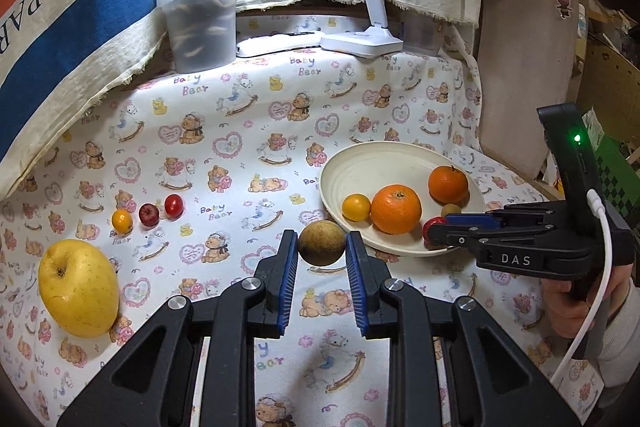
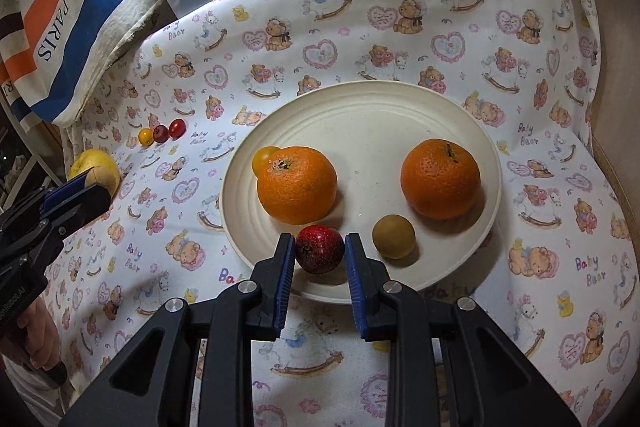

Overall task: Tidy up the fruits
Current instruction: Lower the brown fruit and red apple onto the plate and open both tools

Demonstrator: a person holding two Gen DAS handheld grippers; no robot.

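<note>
Teddy-bear cloth is covering the desk (image 1: 248,131). Left tool (image 1: 322,245) is gripping a brown fruit (image 1: 321,242) just beside the plate (image 2: 360,115); right tool (image 2: 319,253) is clamping a red fruit (image 2: 319,249) above the plate's near edge, by two oranges (image 2: 297,183).

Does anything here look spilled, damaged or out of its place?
Nothing is spilled or visibly damaged. The fruit is simply split: the yellow apple and three small fruits lie on the cloth, apart from the plate holding the two oranges.

Black left claw (image 1: 321,254), blue ribbed pads (image 1: 289,279), silver screws; right claw (image 2: 319,254) alike.
</note>
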